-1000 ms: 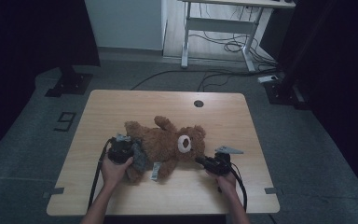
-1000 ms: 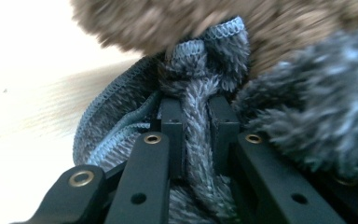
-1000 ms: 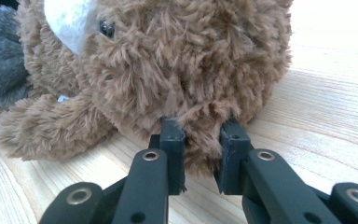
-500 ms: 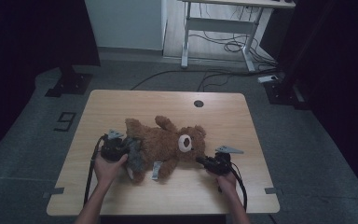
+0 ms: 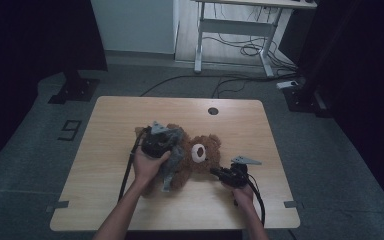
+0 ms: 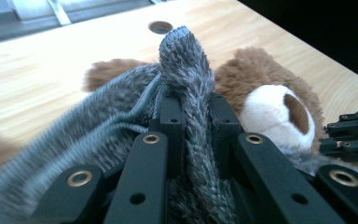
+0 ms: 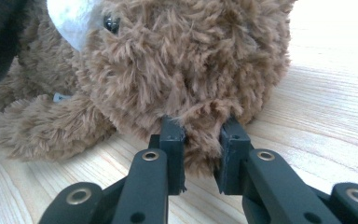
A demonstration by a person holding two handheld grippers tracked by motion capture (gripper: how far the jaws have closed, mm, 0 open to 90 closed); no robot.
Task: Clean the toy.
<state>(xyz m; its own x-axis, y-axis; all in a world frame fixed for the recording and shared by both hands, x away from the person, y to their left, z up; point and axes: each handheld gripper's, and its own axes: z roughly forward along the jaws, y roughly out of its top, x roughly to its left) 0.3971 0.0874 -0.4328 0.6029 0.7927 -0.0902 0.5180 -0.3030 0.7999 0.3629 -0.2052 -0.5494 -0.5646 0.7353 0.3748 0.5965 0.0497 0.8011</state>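
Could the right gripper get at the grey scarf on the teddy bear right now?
Probably not as things stand. The right gripper is shut on a tuft of the teddy bear, whose head lies between it and the grey scarf. The left gripper already clamps that scarf.

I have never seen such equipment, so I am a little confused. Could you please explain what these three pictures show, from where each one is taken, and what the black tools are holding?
A person sits at a wooden table and holds a hand tool with two black jaws in each hand. The high view looks down from above the person. Each of the other two pictures comes from a camera riding on one tool, looking along its jaws.

A brown teddy bear lies on the table, with a grey knitted cloth over its body; what garment it is I cannot tell. The left gripper is shut on a fold of that cloth. The right gripper is shut on a tuft of the bear's fur at its head.
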